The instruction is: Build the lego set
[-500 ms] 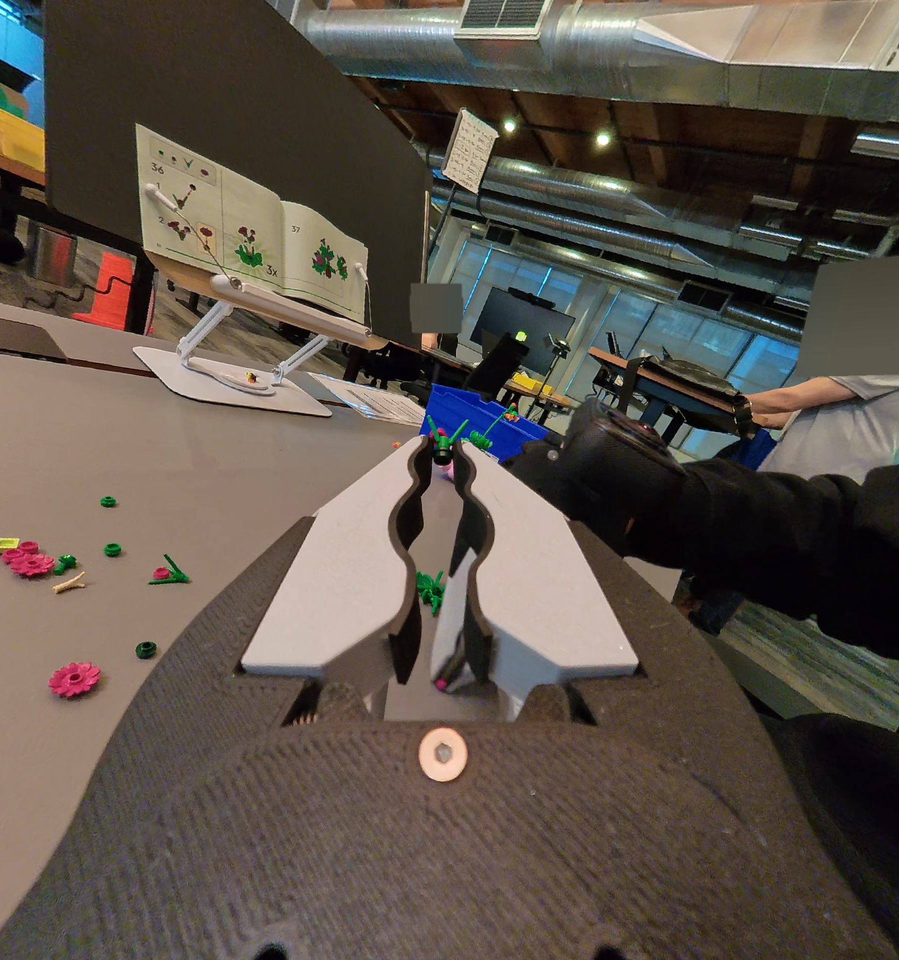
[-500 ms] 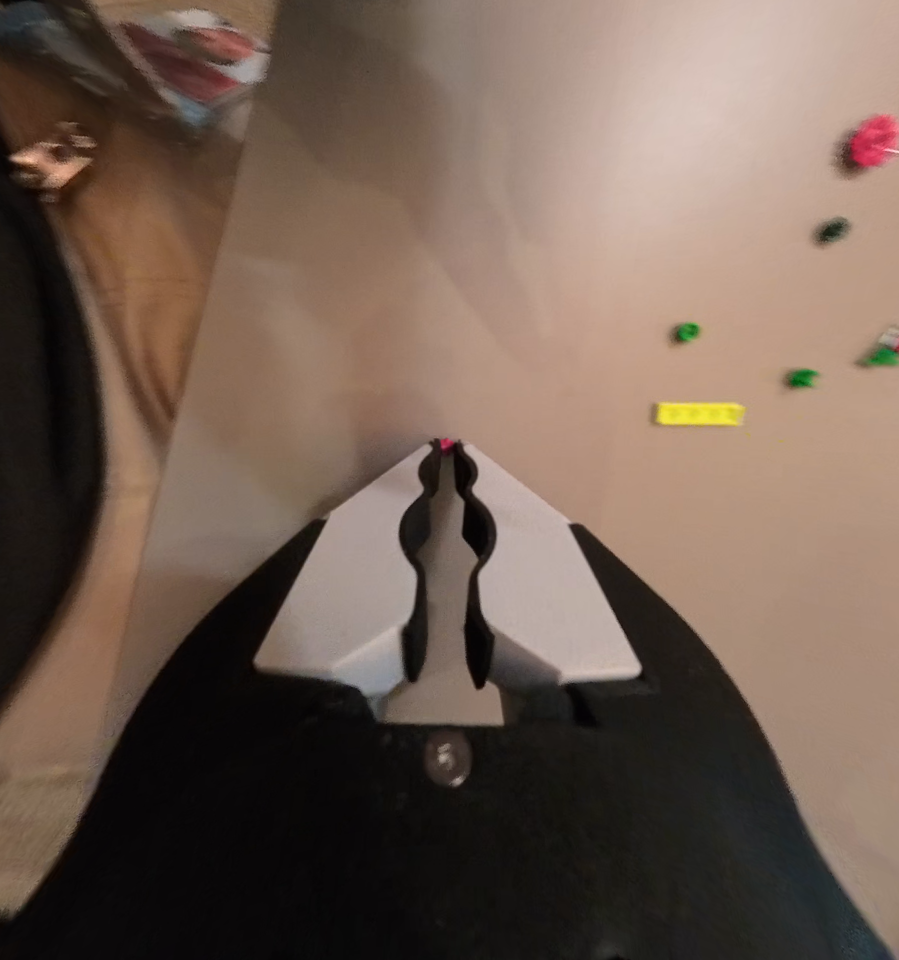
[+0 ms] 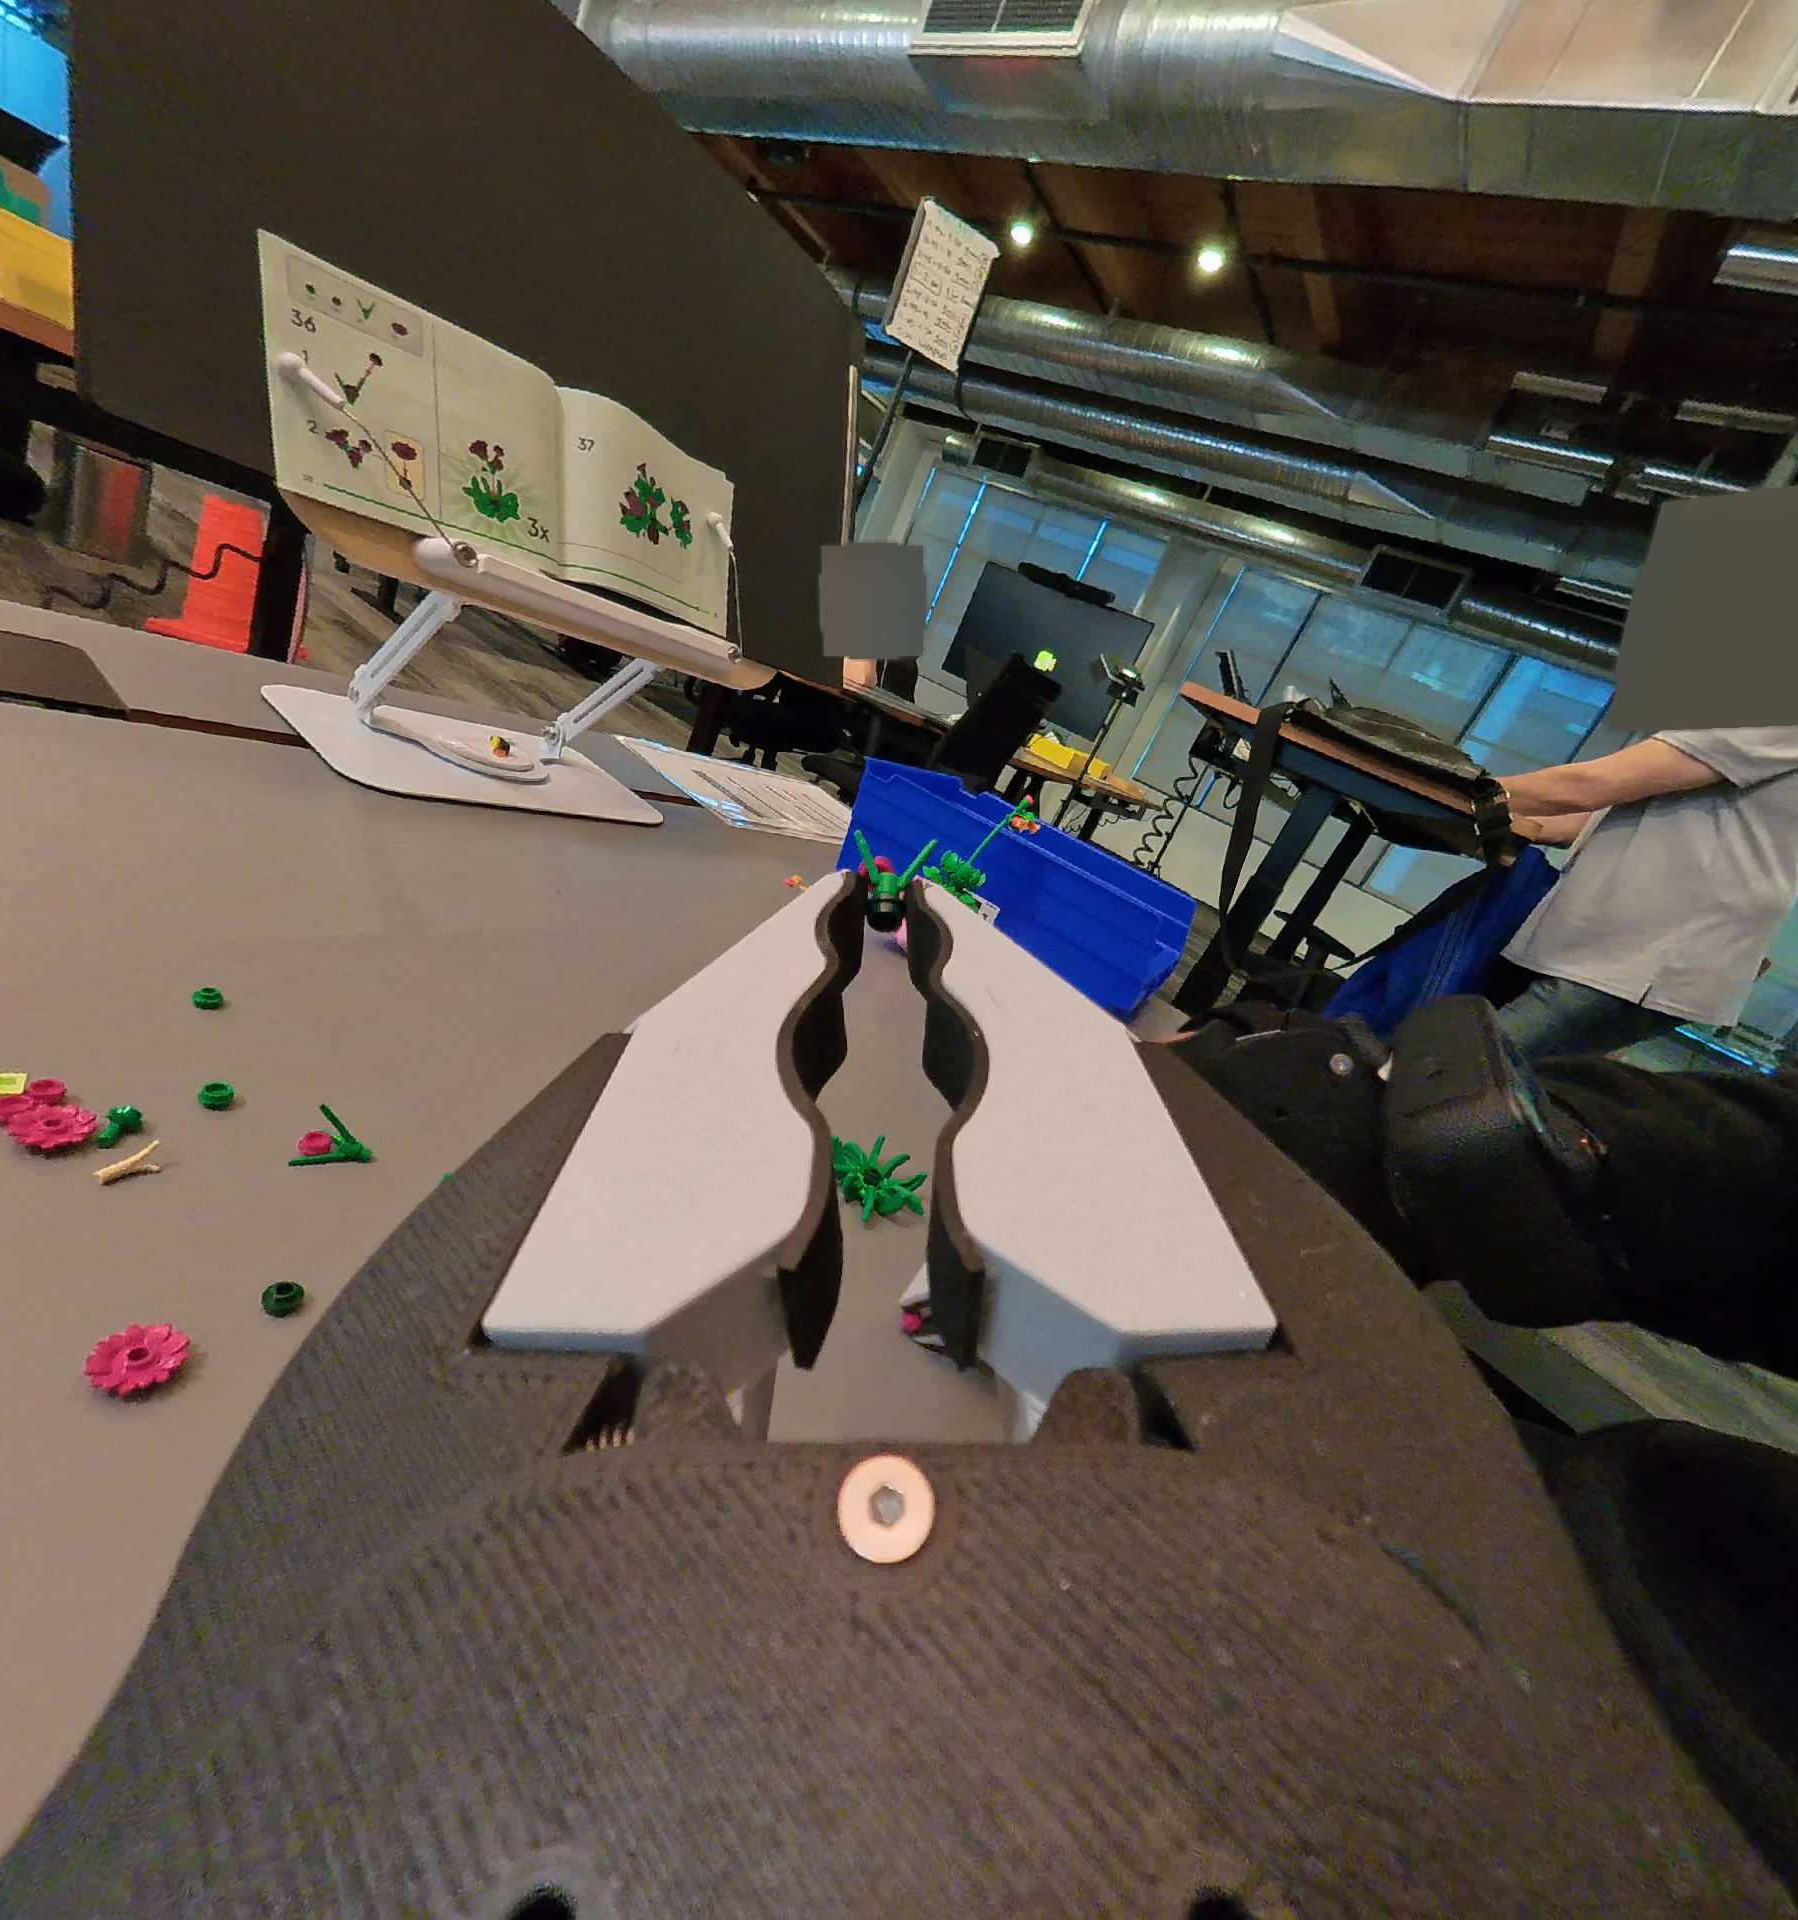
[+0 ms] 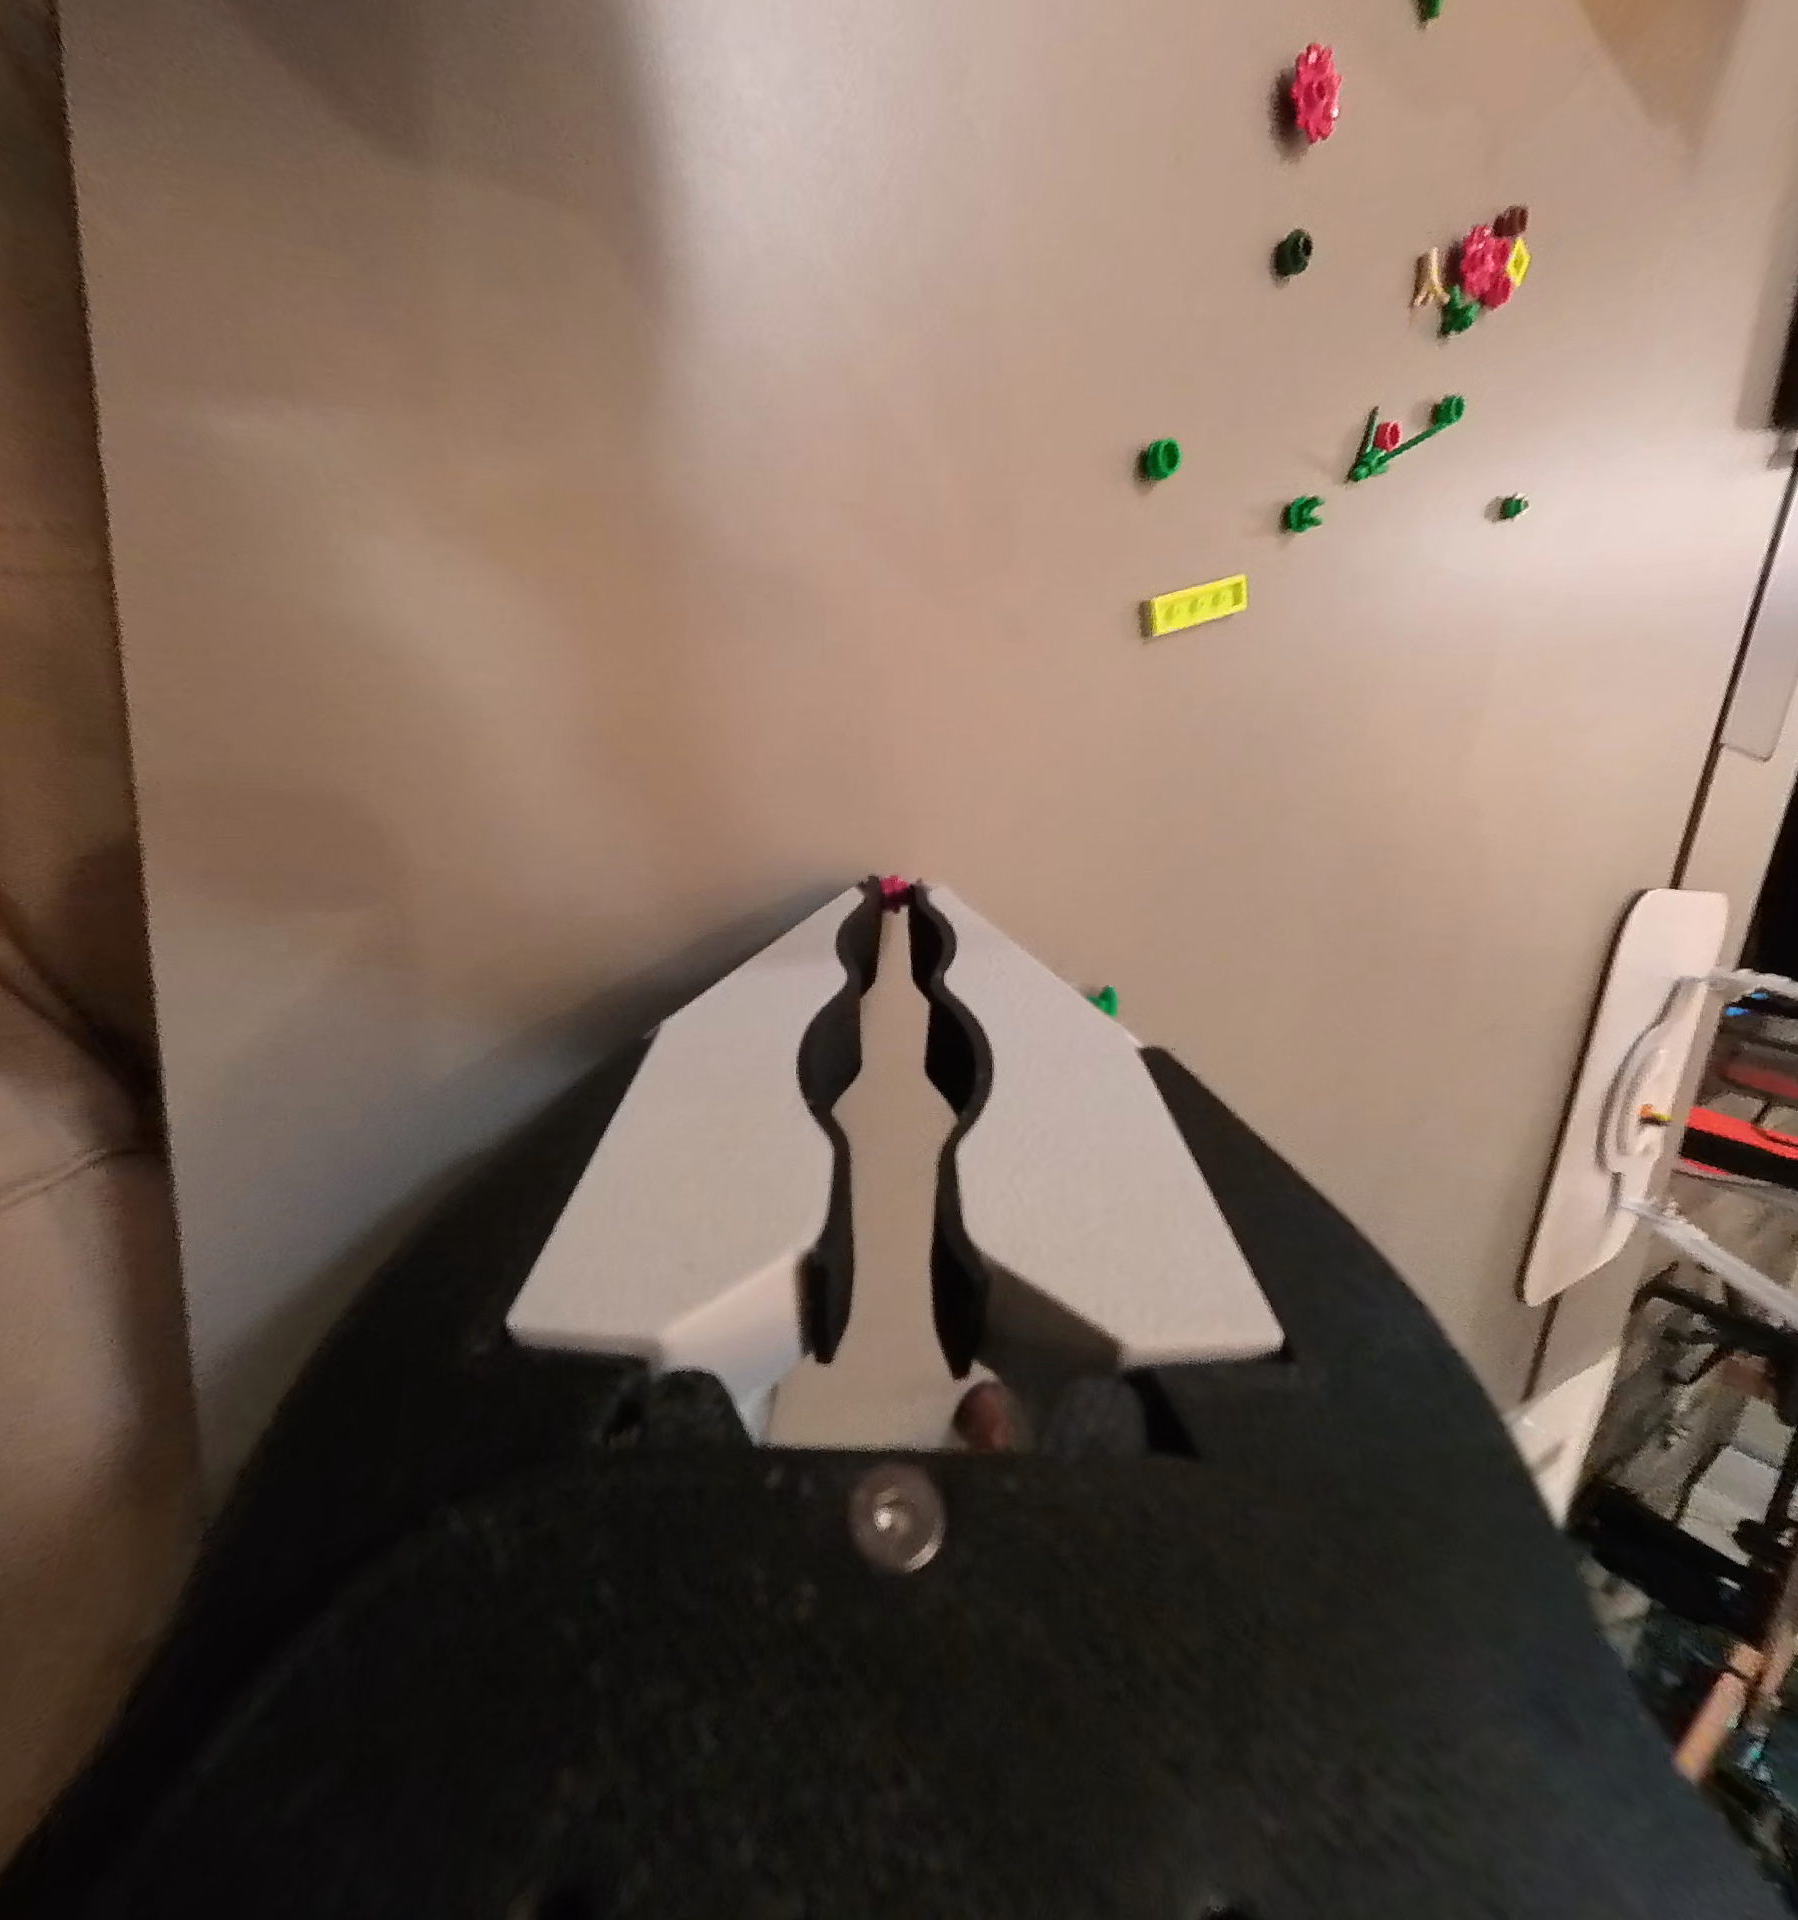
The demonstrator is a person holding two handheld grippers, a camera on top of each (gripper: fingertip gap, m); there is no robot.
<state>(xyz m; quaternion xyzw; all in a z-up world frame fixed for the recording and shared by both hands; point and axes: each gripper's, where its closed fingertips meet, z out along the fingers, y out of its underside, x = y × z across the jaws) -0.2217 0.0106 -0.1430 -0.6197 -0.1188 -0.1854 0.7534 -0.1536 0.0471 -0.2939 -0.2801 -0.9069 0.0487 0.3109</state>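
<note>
Our left gripper (image 3: 887, 902), grey fingers in a black textured body, is clamped at its tips on a small green lego stem piece (image 3: 887, 896) with thin prongs, at the centre of the left wrist frame. Below the fingers a leafy green lego piece (image 3: 877, 1177) lies on the grey table (image 3: 375, 935). Left of centre we see scattered magenta lego flowers (image 3: 136, 1357) and small green round studs (image 3: 215, 1094). At upper left an open instruction booklet (image 3: 490, 457) rests on a white stand (image 3: 459, 748); a blue plastic bin (image 3: 1061, 914) sits just beyond the fingertips.

Our right gripper (image 4: 893, 894) is clamped on a tiny magenta lego piece (image 4: 892, 889) at mid-frame. At upper right lies a yellow lego plate (image 4: 1192, 604).
</note>
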